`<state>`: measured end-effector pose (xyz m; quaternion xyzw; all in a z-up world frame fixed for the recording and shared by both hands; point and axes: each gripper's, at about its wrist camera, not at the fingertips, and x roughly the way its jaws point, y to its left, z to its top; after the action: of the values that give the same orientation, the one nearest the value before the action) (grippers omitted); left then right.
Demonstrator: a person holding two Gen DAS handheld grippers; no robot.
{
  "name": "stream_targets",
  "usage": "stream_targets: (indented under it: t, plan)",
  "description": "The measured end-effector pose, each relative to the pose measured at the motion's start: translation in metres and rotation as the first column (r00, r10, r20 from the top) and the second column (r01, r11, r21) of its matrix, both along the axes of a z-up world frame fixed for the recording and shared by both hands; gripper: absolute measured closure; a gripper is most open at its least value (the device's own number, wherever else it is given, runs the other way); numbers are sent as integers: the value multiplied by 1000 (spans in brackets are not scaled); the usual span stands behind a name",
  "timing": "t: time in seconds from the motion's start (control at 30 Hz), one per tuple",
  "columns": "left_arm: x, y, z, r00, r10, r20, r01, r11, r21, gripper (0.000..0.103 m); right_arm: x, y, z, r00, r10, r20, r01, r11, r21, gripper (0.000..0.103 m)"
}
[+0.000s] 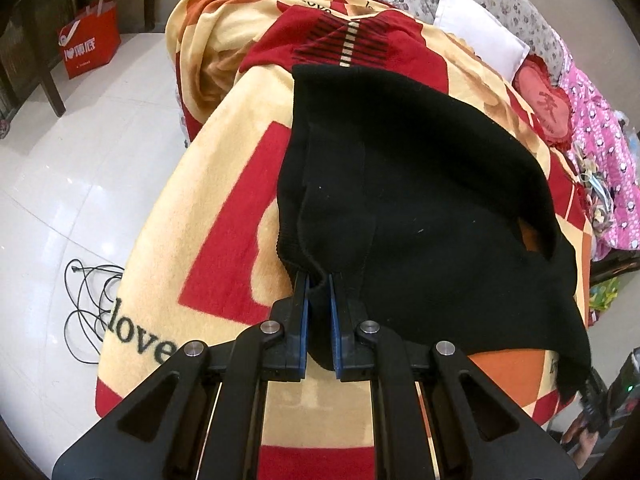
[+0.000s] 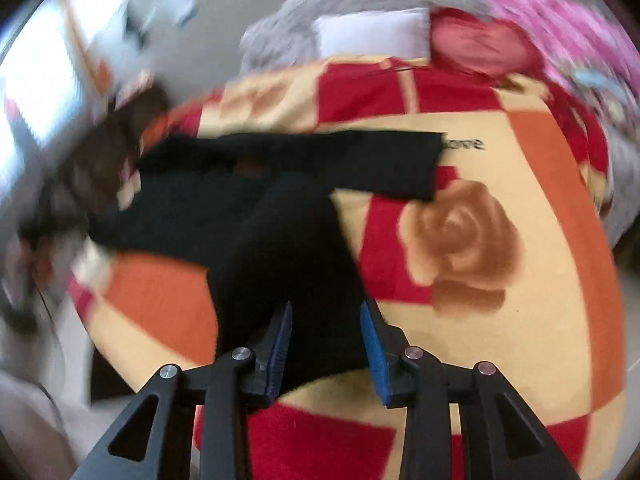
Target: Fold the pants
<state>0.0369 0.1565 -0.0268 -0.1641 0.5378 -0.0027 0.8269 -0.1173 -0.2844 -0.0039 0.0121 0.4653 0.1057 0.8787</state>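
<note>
Black pants (image 1: 420, 184) lie spread on a bed covered by a cream, red and orange blanket (image 1: 208, 208). My left gripper (image 1: 317, 280) is shut on a ribbed edge of the pants, and a fold of black cloth is bunched between its blue pads. The right wrist view is blurred. There the pants (image 2: 280, 216) stretch across the blanket (image 2: 540, 240), one leg reaching right toward the printed word. My right gripper (image 2: 326, 312) is over the near end of the cloth with its jaws apart. Black fabric lies between the jaws, but the pads do not press on it.
A white pillow (image 1: 480, 36), a red cushion (image 1: 540, 100) and pink patterned bedding (image 1: 600, 152) lie at the far side of the bed. On the white tiled floor to the left are a red paper bag (image 1: 90, 40), a coiled black cable (image 1: 88, 308) and a dark furniture leg (image 1: 48, 72).
</note>
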Motion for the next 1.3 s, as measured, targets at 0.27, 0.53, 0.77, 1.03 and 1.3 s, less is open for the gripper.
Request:
stream_targets:
  t: [0.27, 0.53, 0.77, 1.03, 1.3]
  plan:
    - [1, -2, -6, 1000, 4, -17, -4, 1000, 5, 95, -9, -15, -23, 993, -121, 8, 121, 992, 26, 65]
    - [-1, -3, -4, 1000, -2, -14, 2, 1000, 8, 95, -5, -21, -21, 987, -163, -1, 163, 987, -1, 63]
    - [2, -3, -4, 999, 5, -33, -4, 1000, 6, 95, 7, 3, -20, 996, -89, 18, 90, 993, -76, 91]
    - [3, -3, -7, 999, -2, -37, 3, 1000, 5, 95, 78, -54, 5, 962, -239, 131, 264, 935, -235, 91]
    - [0, 8, -11, 998, 26, -59, -28, 999, -22, 93, 107, -59, -24, 942, -329, 61, 335, 923, -190, 87]
